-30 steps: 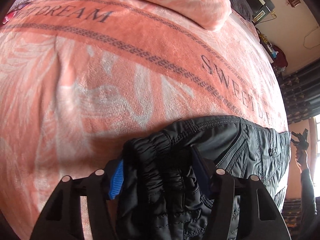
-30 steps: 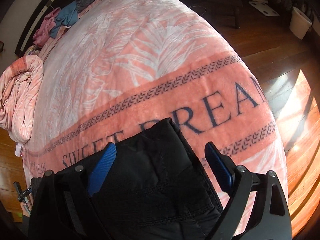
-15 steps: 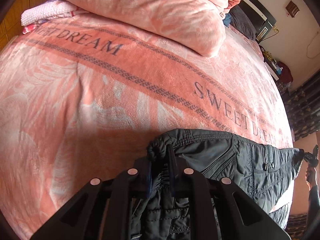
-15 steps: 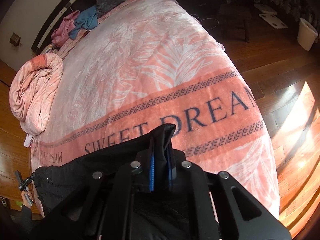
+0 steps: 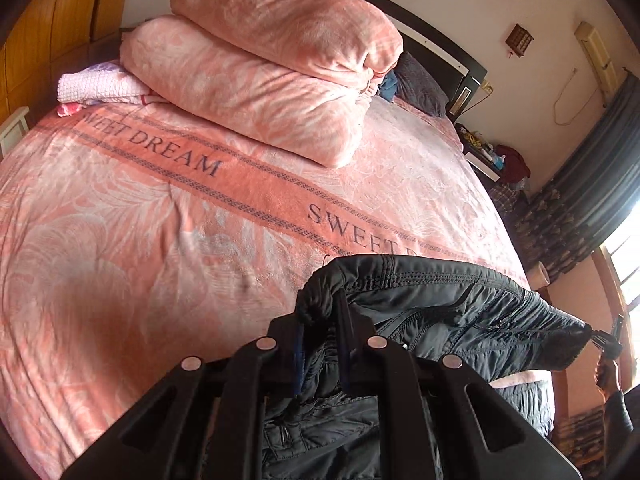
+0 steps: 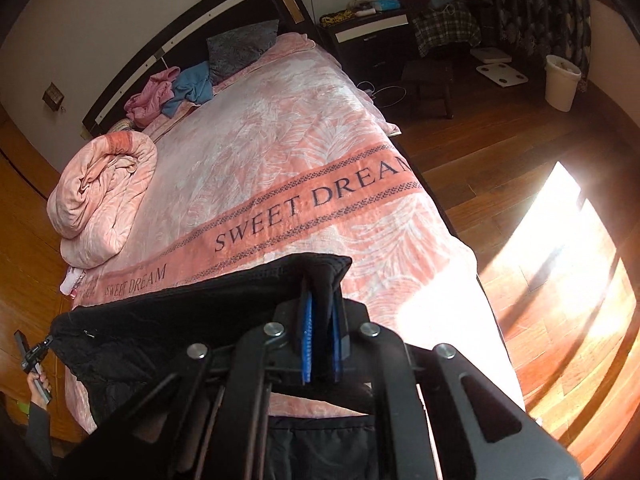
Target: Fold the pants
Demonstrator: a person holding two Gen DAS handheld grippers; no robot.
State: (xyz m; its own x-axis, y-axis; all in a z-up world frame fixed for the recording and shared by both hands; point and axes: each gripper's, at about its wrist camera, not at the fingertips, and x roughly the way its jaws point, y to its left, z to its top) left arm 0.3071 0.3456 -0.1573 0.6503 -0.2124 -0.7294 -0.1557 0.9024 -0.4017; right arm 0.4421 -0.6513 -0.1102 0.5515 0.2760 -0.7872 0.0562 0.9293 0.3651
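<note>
A bed (image 6: 280,152) is occupying most of both views, and a pink blanket (image 5: 120,240) with a white leaf pattern and a darker band reading "SWEET DREAM" is covering it. A dark headboard (image 6: 192,36) is standing against a pale wall (image 6: 100,8) at the far end. A wooden floor (image 6: 520,160) is running along the side of the bed, and a bright patch of sunlight (image 6: 560,232) is falling across it. A dark patterned curtain (image 5: 580,200) is hanging in the corner of the room. A folded pink duvet (image 5: 272,80) is lying on the blanket near one edge. The black pants (image 5: 440,312) are hanging in the air above the near end of the bed, stretched between the two tools with the rest of the fabric drooping below. A dark nightstand (image 6: 372,36) with loose items on top is standing beside the headboard. A grey pillow (image 6: 240,46) is resting against the headboard, with pink and blue garments (image 6: 172,92) bunched just beside it. A white bin (image 6: 562,82) is standing on the floor near the curtain. The left tongs (image 5: 322,344) are clenching one gathered end of the pants. The right tongs (image 6: 322,340) are clenching the other end, with black fabric folded between the blue pads (image 6: 306,340).
</note>
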